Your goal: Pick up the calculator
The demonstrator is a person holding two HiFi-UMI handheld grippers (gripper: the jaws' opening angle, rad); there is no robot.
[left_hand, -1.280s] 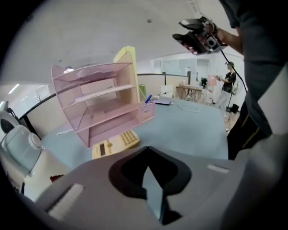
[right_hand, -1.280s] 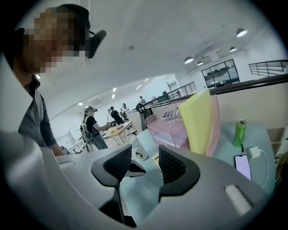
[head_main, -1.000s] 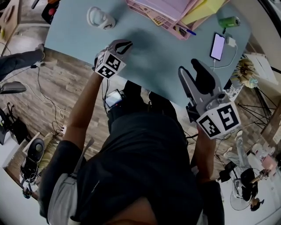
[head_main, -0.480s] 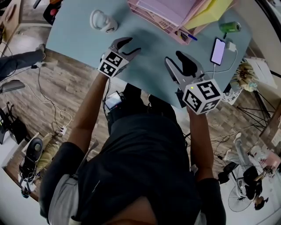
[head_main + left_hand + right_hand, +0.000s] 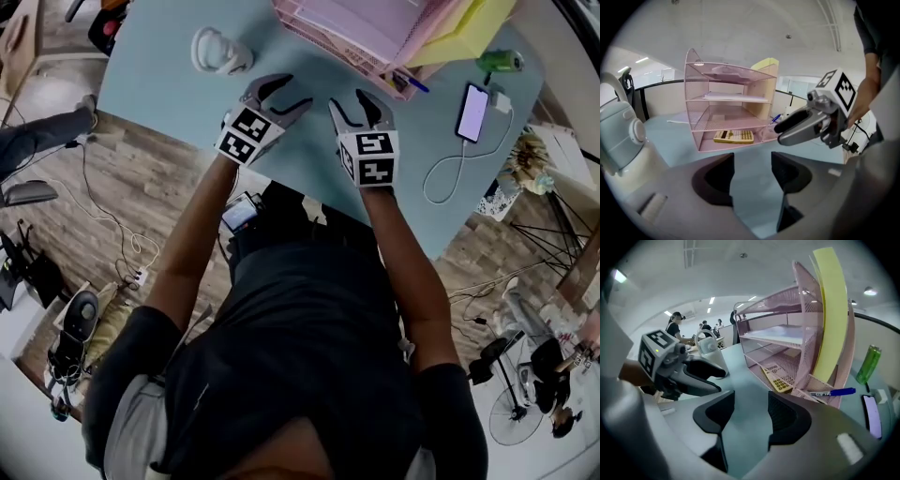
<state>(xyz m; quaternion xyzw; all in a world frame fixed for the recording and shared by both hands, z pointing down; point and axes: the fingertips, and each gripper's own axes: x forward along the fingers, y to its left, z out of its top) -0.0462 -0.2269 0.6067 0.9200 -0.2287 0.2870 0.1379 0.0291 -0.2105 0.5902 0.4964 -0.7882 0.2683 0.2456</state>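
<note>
Left claw [image 5: 289, 94] and right claw [image 5: 351, 101]: both opening, nothing between jaws, side by side over table [image 5: 159, 66] | calculator [image 5: 733, 136]: flat on bottom shelf of rack [image 5: 722, 72] | step: approach, no grasp yet | next: slide one claw into shelf, close on calculator's edge

The head camera looks steeply down from overhead onto the table [image 5: 159, 66], with the rack [image 5: 342, 23] at the frame's top edge. The left gripper [image 5: 286, 92] camera rides low over the table, looking along its opening, empty jaws at the rack's open front, fairly near. The right gripper [image 5: 352, 101] camera, jaws likewise opening and empty, faces the same rack from farther right. Each gripper view catches the other gripper; all three share the rack.
</note>
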